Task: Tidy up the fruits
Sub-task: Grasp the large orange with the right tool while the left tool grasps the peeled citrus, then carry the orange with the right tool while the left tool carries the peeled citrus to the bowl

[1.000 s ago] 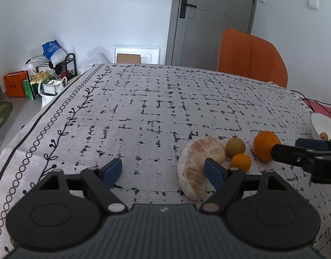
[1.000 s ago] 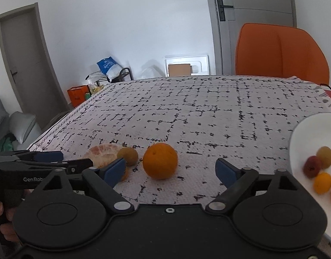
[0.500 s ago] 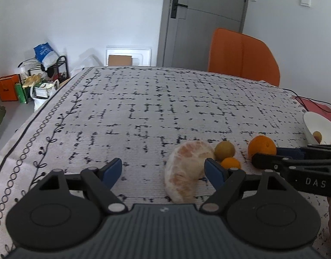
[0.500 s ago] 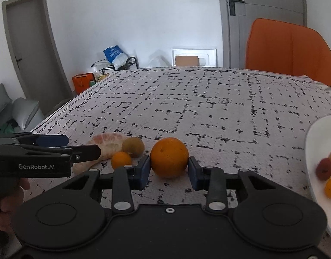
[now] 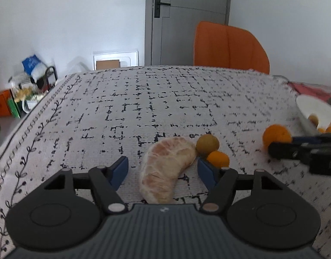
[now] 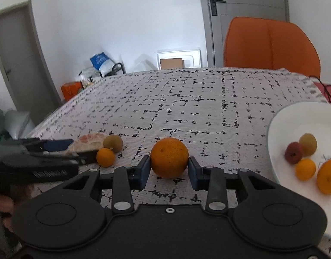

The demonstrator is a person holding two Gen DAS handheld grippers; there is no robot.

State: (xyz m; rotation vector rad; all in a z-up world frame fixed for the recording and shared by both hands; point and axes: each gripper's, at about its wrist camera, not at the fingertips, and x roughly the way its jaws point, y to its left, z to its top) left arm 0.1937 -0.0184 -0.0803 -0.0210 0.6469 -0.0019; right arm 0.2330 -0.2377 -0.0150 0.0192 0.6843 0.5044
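Fruits are what I am sorting, and the big orange (image 6: 169,160) is my landmark. It sits on the patterned tablecloth (image 6: 198,108), right in front of my right claw (image 6: 168,170). That claw is pinching the orange, with one blue pad pressed on each side of it. I think it still rests on the cloth, though I cannot be sure.

Just to the orange's left lie three loose fruits in a clump: a small orange (image 6: 105,157), a brown-green round fruit (image 6: 113,143) and a peeled grapefruit piece (image 5: 165,168). My left claw (image 5: 163,170) is around the grapefruit piece, and its jaws are closing. The pads are not pressing on it yet; there are gaps on both sides.

To the orange's right is the white plate (image 6: 280,129), with four fruits on it. I judge both held fruits should go there.

What could go wrong? The orange is round and smooth, and the pads grip it low and near their tips. If I lift fast, it could pop out and roll away. The grapefruit piece is soft and curved. If the left claw squeezes hard, it could squash or tear. The left claw's right pad is very near the small orange, so it could bump that and send it rolling. My two claws are close together too, so they could knock each other on the way to the plate.
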